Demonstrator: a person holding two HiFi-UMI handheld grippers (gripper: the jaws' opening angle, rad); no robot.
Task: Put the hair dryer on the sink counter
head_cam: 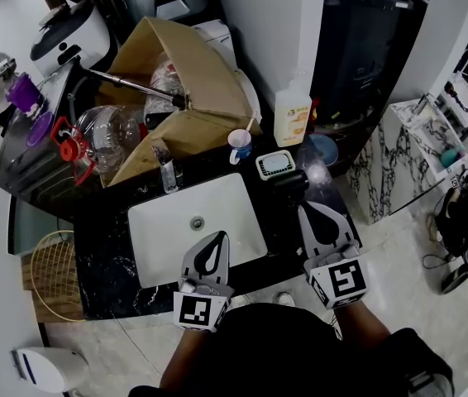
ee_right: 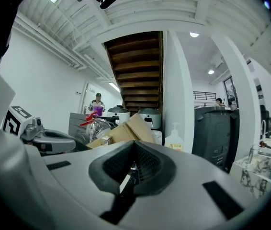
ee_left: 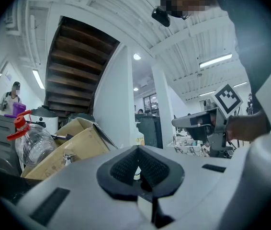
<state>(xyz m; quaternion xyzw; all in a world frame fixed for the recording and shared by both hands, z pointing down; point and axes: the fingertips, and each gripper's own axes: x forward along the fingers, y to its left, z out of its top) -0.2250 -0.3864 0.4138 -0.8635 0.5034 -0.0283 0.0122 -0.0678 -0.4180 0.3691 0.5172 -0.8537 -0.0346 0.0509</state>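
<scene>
While both tools hang level over worktop front edge: left tool closed, empty; right tool closed, empty. Hair dryer, dark on dark and hard to outline, seems to lie on worktop just beyond right tool tip, beside basin. Risk: forward nudge slides it into basin. Behind: soap dish, cup, soap bottle. Crowded, easily toppled.

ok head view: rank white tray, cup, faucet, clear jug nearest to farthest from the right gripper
1. white tray, just ahead of the right gripper
2. cup, left of the tray
3. faucet, further left
4. clear jug, far left
</scene>
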